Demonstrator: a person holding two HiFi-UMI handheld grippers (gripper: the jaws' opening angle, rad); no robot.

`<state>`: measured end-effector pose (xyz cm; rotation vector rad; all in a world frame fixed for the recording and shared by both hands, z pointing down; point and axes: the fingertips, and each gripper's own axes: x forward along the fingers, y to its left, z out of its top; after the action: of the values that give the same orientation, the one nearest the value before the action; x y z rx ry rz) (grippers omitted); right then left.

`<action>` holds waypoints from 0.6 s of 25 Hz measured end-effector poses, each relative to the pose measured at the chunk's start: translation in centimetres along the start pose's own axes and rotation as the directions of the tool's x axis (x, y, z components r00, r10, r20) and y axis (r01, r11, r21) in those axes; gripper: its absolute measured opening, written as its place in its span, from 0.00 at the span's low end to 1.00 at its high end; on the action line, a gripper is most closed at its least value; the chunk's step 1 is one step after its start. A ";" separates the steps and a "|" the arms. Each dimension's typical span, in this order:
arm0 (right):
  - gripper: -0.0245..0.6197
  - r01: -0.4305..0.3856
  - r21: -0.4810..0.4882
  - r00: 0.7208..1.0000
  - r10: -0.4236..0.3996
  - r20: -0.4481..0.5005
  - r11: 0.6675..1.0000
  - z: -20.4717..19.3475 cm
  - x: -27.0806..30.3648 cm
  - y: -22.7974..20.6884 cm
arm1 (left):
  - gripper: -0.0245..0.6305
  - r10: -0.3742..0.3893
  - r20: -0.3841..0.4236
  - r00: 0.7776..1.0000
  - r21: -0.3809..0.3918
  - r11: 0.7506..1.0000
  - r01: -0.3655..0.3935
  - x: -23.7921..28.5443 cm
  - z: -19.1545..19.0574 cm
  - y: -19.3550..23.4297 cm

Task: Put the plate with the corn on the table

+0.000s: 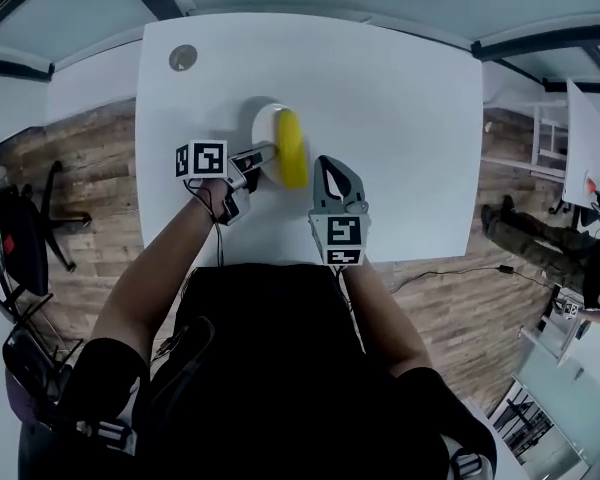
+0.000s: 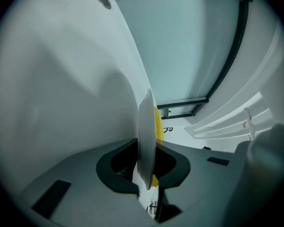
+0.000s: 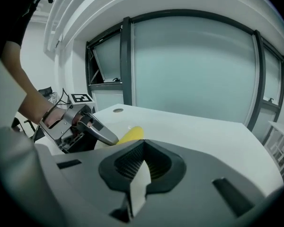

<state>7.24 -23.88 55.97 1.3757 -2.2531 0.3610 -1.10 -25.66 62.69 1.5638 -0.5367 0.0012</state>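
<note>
A small white plate (image 1: 263, 126) carrying a yellow corn cob (image 1: 291, 148) sits low over the middle of the white table (image 1: 400, 118); I cannot tell whether it rests on the table. My left gripper (image 1: 264, 154) is shut on the plate's near-left rim. In the left gripper view the plate (image 2: 146, 126) stands edge-on between the jaws, with the corn (image 2: 158, 123) behind it. My right gripper (image 1: 327, 165) hovers just right of the plate, shut and holding nothing. The right gripper view shows the corn (image 3: 131, 134) and the left gripper (image 3: 102, 135) ahead.
A round grey grommet (image 1: 183, 58) sits in the table's far left corner. A dark chair (image 1: 20, 238) stands on the wood floor to the left, and a person (image 1: 560, 238) is on the floor at the right. Windows lie beyond the table.
</note>
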 end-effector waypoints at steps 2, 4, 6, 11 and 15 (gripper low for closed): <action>0.04 -0.015 0.002 1.000 0.015 -0.017 1.000 -0.4 0.7 0.1 | 0.10 0.017 -0.010 1.000 0.000 1.000 -0.017 0.2 -0.1 0.1; 0.04 -0.030 0.002 0.999 0.030 -0.032 1.000 -0.8 1.3 0.2 | 0.10 0.070 -0.023 0.997 0.028 0.997 -0.069 0.2 -0.2 0.4; 0.04 -0.043 0.005 0.998 0.043 -0.046 0.999 -1.2 1.8 0.4 | 0.10 0.146 -0.034 0.989 0.080 0.986 -0.143 -0.1 -0.4 0.8; 0.04 -0.080 0.008 0.996 0.080 -0.047 0.997 -1.1 2.3 1.4 | 0.12 0.321 0.021 0.947 0.251 0.915 -0.316 -0.5 -0.5 1.1; 0.04 -0.108 0.010 0.993 0.108 -0.044 0.994 -0.8 2.6 2.2 | 0.24 0.508 0.142 0.849 0.455 0.729 -0.512 -1.4 1.2 1.5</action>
<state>4.47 -24.43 58.02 1.2402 -2.2976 0.4320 -3.28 -26.27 63.54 1.8423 -1.0232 0.5972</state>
